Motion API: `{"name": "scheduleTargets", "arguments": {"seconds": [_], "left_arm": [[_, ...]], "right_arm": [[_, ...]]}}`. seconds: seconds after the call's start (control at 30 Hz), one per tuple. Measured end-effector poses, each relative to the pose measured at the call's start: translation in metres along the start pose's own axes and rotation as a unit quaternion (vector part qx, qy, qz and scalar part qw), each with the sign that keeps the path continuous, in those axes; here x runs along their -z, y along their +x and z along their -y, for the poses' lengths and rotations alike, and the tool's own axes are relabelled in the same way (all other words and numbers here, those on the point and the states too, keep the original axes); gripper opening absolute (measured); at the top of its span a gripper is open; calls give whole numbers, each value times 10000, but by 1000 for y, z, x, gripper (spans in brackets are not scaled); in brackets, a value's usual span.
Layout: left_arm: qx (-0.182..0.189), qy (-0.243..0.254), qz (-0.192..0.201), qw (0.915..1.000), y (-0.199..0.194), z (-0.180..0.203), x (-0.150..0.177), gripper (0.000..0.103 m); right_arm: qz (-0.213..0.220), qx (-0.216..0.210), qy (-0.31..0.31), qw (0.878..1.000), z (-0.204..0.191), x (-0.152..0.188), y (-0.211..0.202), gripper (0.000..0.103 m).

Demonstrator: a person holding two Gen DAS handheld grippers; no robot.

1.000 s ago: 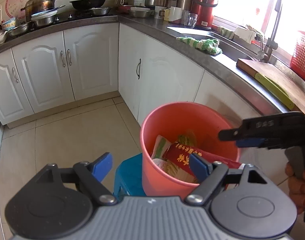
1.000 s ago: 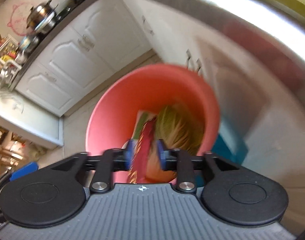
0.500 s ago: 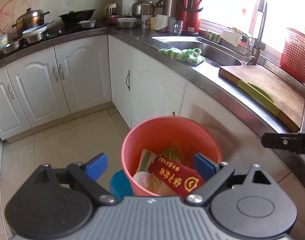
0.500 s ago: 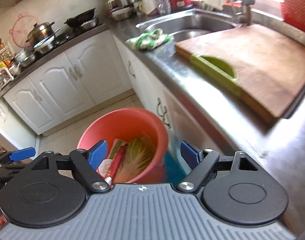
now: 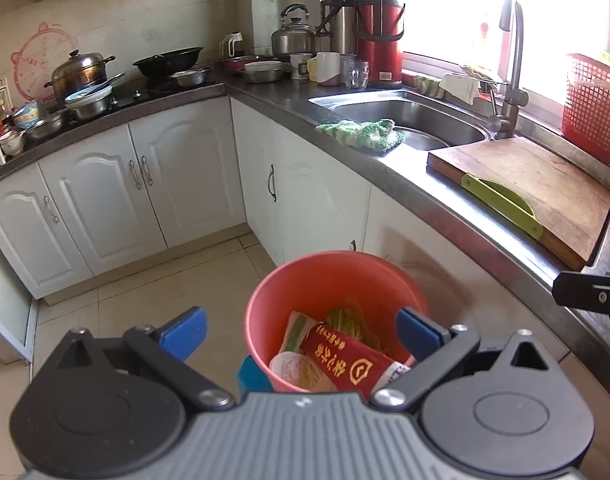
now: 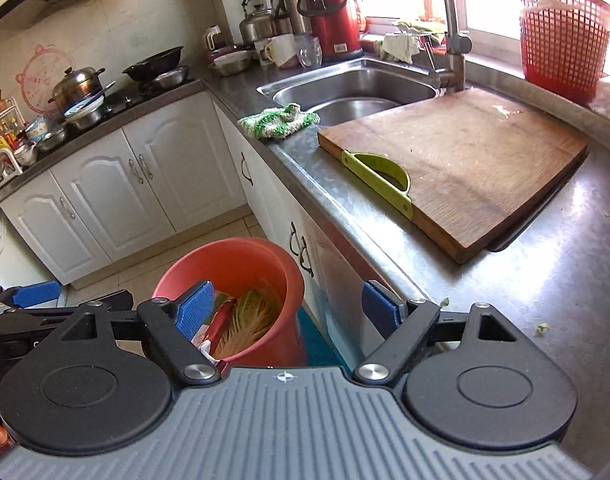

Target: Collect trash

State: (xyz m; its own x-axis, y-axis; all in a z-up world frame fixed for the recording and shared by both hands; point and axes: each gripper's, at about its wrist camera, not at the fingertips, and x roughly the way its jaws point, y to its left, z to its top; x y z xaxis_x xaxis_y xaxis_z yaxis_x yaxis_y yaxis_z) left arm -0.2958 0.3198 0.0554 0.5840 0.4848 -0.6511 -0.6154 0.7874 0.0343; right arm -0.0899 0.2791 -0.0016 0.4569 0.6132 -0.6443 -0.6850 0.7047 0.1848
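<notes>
An orange bucket (image 5: 333, 264) (image 6: 225, 256) stands on a blue stool (image 5: 251, 374) beside the counter. Inside it lie a red packet (image 5: 345, 364) (image 6: 221, 320), a pale wrapper and cabbage leaves (image 5: 349, 316). My left gripper (image 5: 301, 330) hangs above the bucket's near side; its jaws are opening and nothing is between them. My right gripper (image 6: 287, 306) is open and empty, above the bucket's right side and the counter's edge. One blue-padded finger (image 6: 39, 294) of the left gripper shows at the left of the right wrist view. Small green scraps (image 6: 543, 328) lie on the steel counter.
A wooden cutting board (image 6: 485, 168) with a green handle lies on the counter, overhanging a dark mat. Behind it are the sink (image 6: 353, 92), the tap, a green-white cloth (image 6: 279, 122) and a red basket (image 6: 561, 40). White cabinets, pots and kettles line the back.
The right gripper let go of the red packet, which now lies in the bucket, and its jaws spread wide. Both grippers rose and drew back from the bucket. The left jaws widened.
</notes>
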Motion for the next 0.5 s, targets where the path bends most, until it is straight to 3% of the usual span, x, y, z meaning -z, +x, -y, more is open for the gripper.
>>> {"name": "scheduleTargets", "arguments": {"seconds": [0.5], "left_arm": [[-358, -137, -59, 9992, -22, 3, 24, 101]], "right_arm": [[-31, -228, -283, 9993, -2, 13, -16, 101]]}}
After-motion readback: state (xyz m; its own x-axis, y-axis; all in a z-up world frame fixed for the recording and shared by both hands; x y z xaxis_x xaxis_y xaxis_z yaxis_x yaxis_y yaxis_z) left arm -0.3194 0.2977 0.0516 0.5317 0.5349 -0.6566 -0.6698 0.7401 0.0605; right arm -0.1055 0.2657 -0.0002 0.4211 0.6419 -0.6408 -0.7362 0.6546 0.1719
